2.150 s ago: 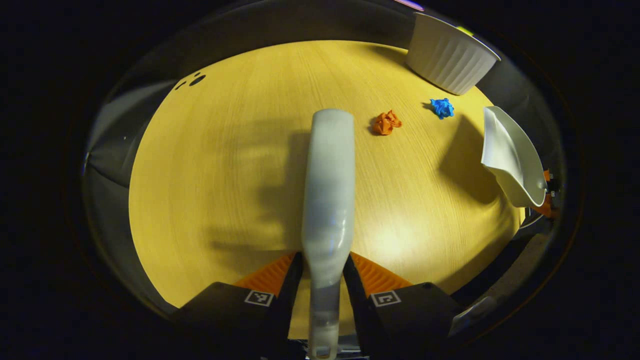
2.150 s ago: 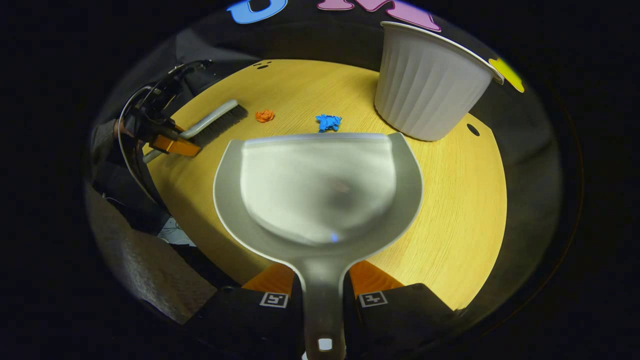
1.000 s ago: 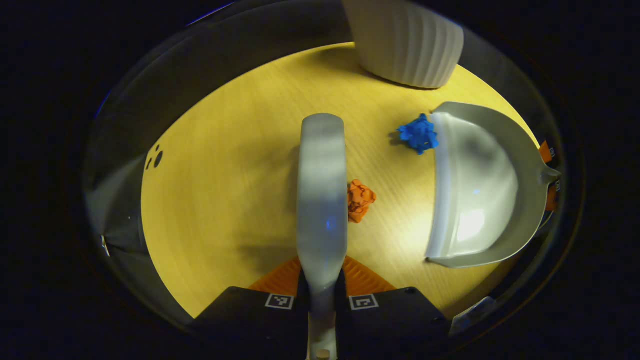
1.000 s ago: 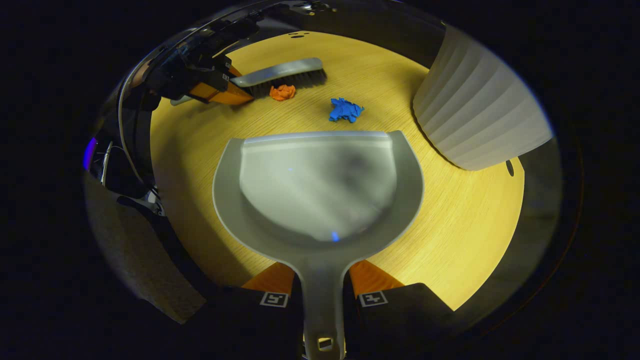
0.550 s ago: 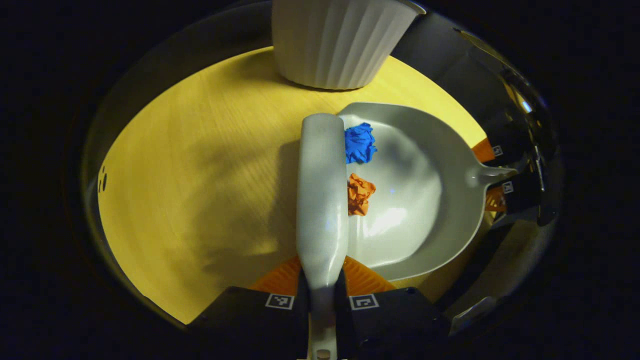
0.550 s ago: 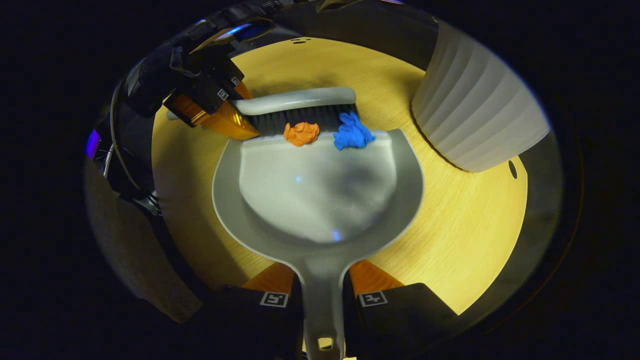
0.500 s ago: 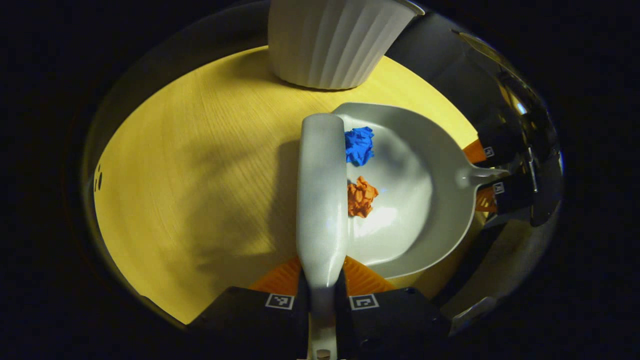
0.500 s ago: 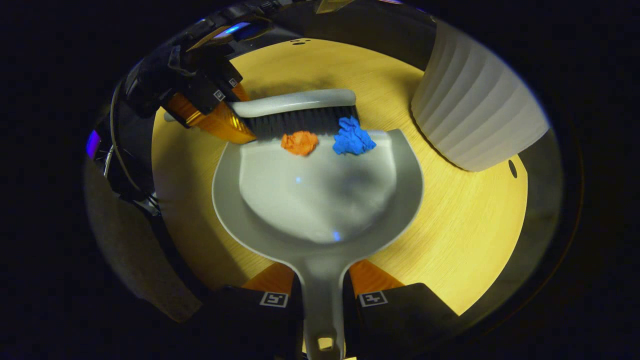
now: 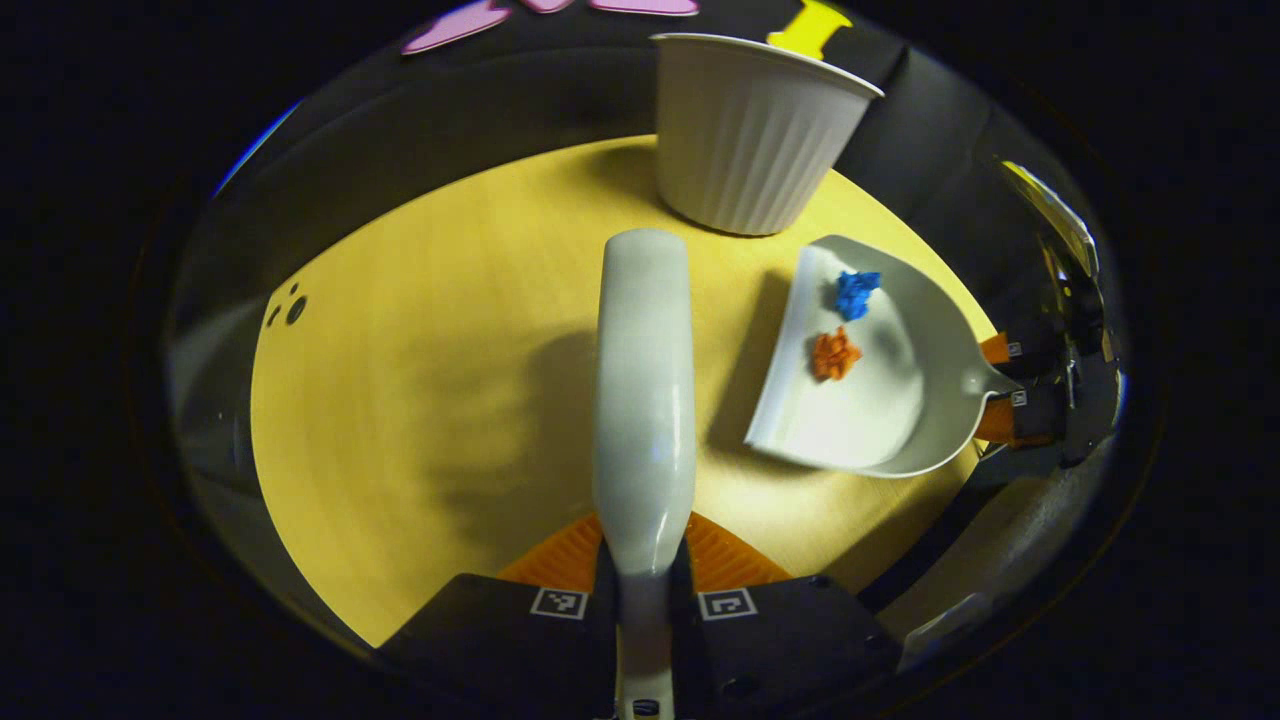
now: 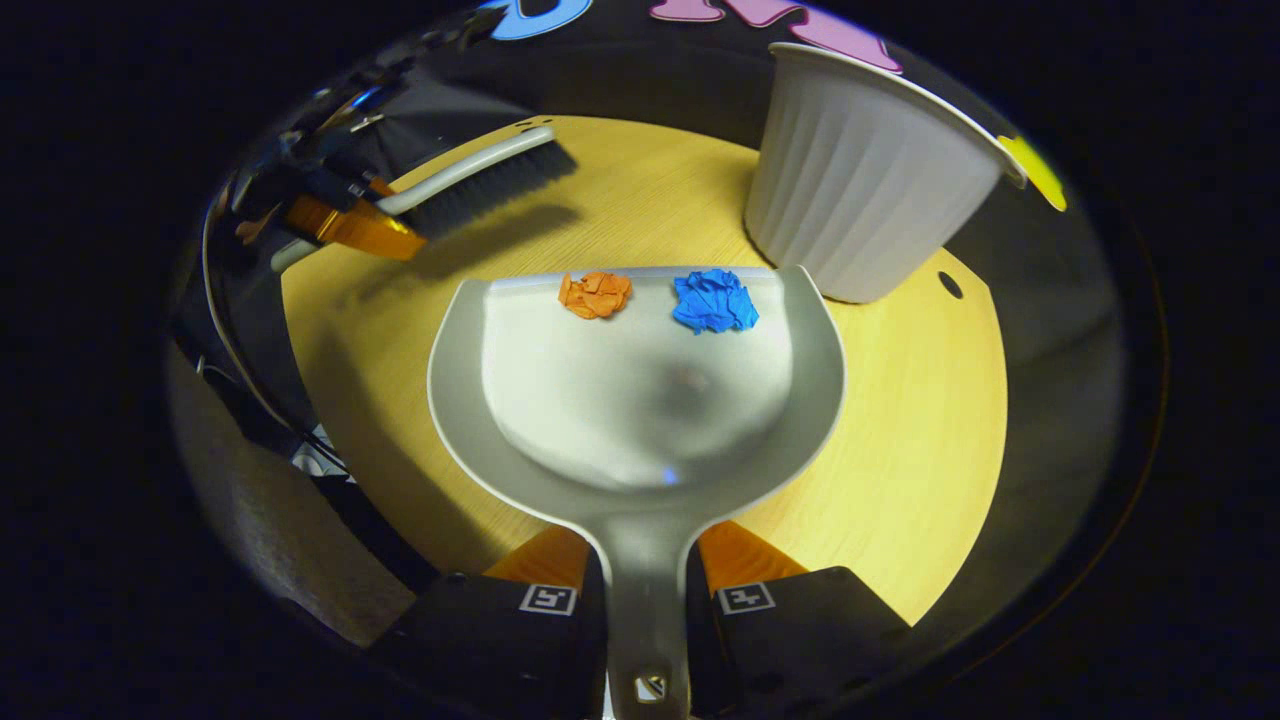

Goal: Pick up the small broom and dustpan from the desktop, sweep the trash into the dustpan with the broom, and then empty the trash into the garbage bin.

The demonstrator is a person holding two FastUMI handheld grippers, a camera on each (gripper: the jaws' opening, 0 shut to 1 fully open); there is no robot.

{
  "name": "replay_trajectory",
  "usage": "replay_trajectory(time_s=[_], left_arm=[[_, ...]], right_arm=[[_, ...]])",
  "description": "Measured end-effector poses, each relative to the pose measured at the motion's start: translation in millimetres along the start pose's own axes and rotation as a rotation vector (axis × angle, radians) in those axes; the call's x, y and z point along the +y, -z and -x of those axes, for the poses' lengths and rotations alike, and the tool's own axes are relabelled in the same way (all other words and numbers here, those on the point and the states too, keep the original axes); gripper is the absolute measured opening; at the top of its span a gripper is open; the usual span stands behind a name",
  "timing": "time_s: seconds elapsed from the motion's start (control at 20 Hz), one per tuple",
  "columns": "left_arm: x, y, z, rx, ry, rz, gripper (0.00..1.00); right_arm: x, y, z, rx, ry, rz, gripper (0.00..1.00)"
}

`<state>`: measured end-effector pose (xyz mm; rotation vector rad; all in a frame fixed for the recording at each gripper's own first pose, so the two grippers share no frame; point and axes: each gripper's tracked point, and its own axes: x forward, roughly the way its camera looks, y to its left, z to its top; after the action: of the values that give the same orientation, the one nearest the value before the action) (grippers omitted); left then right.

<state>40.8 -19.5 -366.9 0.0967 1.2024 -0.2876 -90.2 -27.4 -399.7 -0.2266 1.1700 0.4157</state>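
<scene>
1. Left gripper (image 9: 645, 560): both fingers pressed together on the neck of the small broom (image 9: 645, 380). In the left gripper view the broom's grey back runs straight ahead from the fingers, over the wooden desktop (image 9: 430, 400), casting a shadow to its left.
2. The same broom in the right gripper view (image 10: 470, 180): far left, dark bristles pointing down toward the desktop (image 10: 920, 430), well apart from the dustpan. Whether the bristles touch the wood, cannot tell. The left gripper (image 10: 345, 225) sits at the handle end.
3. Right gripper (image 10: 648, 575): both fingers pinching the dustpan (image 10: 640, 440) by its handle, pan spreading out ahead, open lip toward the far side.
4. Trash: orange paper wad (image 10: 595, 295) and blue paper wad (image 10: 714, 302) both lie inside the pan, just behind the lip, side by side but not touching, orange on the left.
5. Left gripper view gives the dustpan (image 9: 900, 410) off to the right of the broom, tilted, its shadow on the wood beside it. Orange wad (image 9: 834, 355) and blue wad (image 9: 856, 293) sit in it. Right gripper (image 9: 1005, 385) is at its handle.
6. Garbage bin (image 10: 860, 190): white, ribbed, upright on the far side of the desktop, just beyond the pan's right corner. In the left gripper view the bin (image 9: 745, 135) stands ahead and right of the broom tip.
</scene>
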Motion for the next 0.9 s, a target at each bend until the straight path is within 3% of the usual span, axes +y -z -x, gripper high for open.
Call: replay_trajectory(time_s=[0.25, 0.4, 0.45, 0.65, 0.9], left_arm=[[18, 32, -19, 0.003, -0.023, 0.062, 0.26], [22, 53, -25, 0.009, 0.003, 0.063, 0.24], [26, 60, -21, 0.004, 0.005, 0.069, 0.24], [26, 73, -21, 0.000, 0.030, 0.079, 0.24], [26, 78, -21, 0.002, 0.045, 0.084, 0.26]], right_arm=[[12, -18, 58, -0.017, 0.078, -0.097, 0.36], [7, -52, 113, -0.016, 0.115, -0.186, 0.36], [-3, -72, 134, -0.010, 0.113, -0.249, 0.36], [-54, -122, 185, -0.077, 0.175, -0.317, 0.36], [-156, -162, 198, 0.007, 0.361, -0.242, 0.36]])
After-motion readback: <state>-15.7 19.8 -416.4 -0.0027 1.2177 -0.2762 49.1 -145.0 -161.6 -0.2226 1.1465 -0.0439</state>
